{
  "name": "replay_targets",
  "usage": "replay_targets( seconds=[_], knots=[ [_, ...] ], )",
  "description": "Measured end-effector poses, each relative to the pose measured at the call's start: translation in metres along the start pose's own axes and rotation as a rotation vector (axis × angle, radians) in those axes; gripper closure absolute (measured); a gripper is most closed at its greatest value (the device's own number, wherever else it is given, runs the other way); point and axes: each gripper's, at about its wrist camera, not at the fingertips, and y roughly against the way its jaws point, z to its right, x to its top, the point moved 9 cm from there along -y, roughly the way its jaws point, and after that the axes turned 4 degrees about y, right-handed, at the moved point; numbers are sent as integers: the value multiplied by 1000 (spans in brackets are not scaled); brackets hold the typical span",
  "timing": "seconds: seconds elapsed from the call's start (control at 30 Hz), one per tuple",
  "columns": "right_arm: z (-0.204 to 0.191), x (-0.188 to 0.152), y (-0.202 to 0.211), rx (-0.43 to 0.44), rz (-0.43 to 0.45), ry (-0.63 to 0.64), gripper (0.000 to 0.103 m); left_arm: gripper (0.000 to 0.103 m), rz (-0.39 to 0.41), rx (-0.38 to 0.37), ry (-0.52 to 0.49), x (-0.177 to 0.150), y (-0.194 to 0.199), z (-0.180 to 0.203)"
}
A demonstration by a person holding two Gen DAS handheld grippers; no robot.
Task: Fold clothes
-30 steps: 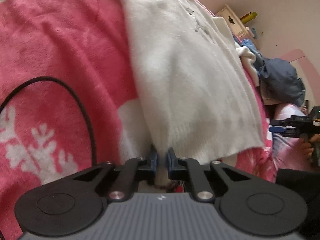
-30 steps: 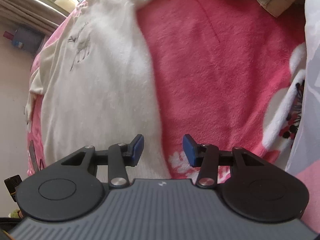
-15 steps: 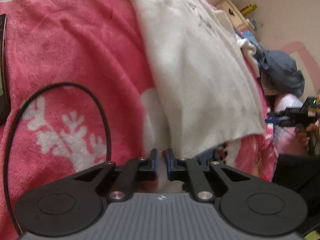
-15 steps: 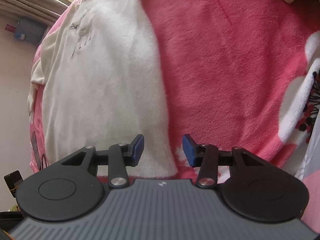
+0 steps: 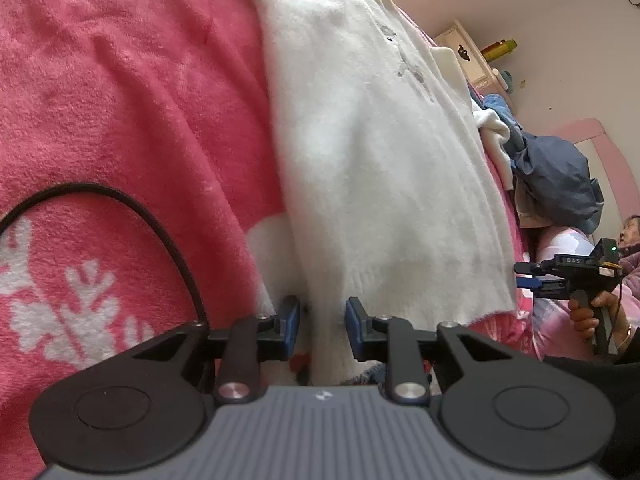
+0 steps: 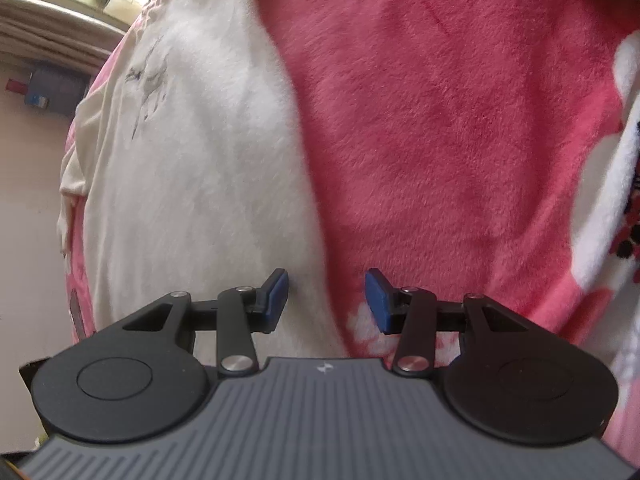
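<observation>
White fuzzy sweater (image 5: pixel 372 168) spread on pink blanket (image 5: pixel 120 100). Left gripper (image 5: pixel 322 322) parted, hem corner between fingers, ungripped. Right gripper (image 6: pixel 326 300) wide open over sweater's right edge.

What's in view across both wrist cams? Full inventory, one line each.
white sweater: 1, white with a grey motif, spread flat on the blanket
blanket: 1, pink with white patterns, under everything
cable: 1, black, looped on the blanket left of the sweater
clothes pile: 1, dark blue and white, far edge of the bed
cabinet: 1, cream, by the wall
left tool: 1, black with blue pads, open, sweater hem between the pads
right tool: 1, black with blue pads, open over the sweater's edge
hand: 1, gripping the right tool's handle
</observation>
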Motion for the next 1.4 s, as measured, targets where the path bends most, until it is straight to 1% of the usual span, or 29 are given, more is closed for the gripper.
replay_targets(
  seconds=[0.1, 0.17, 0.23, 0.27, 0.33, 0.37, 0.4, 0.43, 0.47, 0.5, 0.53, 0.63, 0.7, 0.8, 0.9, 1.07, 1.17, 1.23, 1.27, 1.3, 1.33, 1.37, 1.4],
  knots=[
    [2, -3, -5, 7, 3, 3, 60, 79, 0, -4, 0, -1, 1, 0],
    [0, -7, -5, 26, -15, -2, 60, 79, 0, -4, 2, -1, 1, 0],
    [-6, -13, -5, 60, -42, 2, 63, 79, 3, -4, 2, -1, 0, 1],
    [-11, -18, -6, 80, -60, 18, 67, 79, 5, -4, 2, -2, 0, 1],
    [-19, -27, -10, 83, -94, 60, 71, 80, 10, -5, 4, -2, 0, 1],
    [-21, -31, -14, 75, -110, 80, 79, 81, 12, -6, 5, -2, 0, 1],
    [-21, -32, -14, 74, -115, 83, 85, 85, 15, -3, 5, -3, 0, 1],
    [-21, -34, -15, 74, -118, 85, 87, 89, 15, -2, 4, -4, 0, 1],
    [-21, -35, -15, 74, -122, 87, 93, 93, 14, -2, 3, -5, 1, 1],
    [-21, -34, -13, 83, -121, 70, 95, 94, 18, 3, 0, -5, 2, 1],
    [-21, -34, -9, 84, -117, 61, 96, 95, 22, 8, -5, -5, 4, 2],
    [-27, -35, 7, 58, -103, 103, 97, 96, 43, 22, -32, -4, 16, 6],
    [-35, -36, 18, 56, -103, 112, 98, 97, 52, 26, -50, -3, 26, 12],
    [-47, -37, 31, 46, -105, 140, 98, 97, 50, 31, -73, 1, 36, 17],
    [-46, -38, 32, 17, -117, 160, 98, 97, 34, 50, -112, 3, 39, 20],
    [-21, -43, 2, -73, -162, 148, 98, 97, -11, 115, -141, -4, 20, 10],
    [-14, -44, -11, -103, -178, 149, 97, 97, -22, 140, -176, -6, 13, 6],
    [-18, -45, -10, -137, -196, 205, 95, 96, -27, 158, -214, -6, 12, 7],
    [-20, -45, -8, -158, -208, 237, 89, 96, -27, 168, -237, -7, 13, 9],
    [-20, -47, -4, -186, -223, 260, 79, 94, -27, 180, -263, -7, 15, 12],
    [-19, -48, -1, -215, -238, 283, 74, 91, -27, 190, -279, -7, 17, 14],
    [-17, -49, 4, -251, -244, 303, 62, 83, -31, 199, -282, -8, 20, 15],
    [-15, -49, 10, -288, -238, 331, 62, 76, -32, 201, -286, -9, 25, 17]
  ],
)
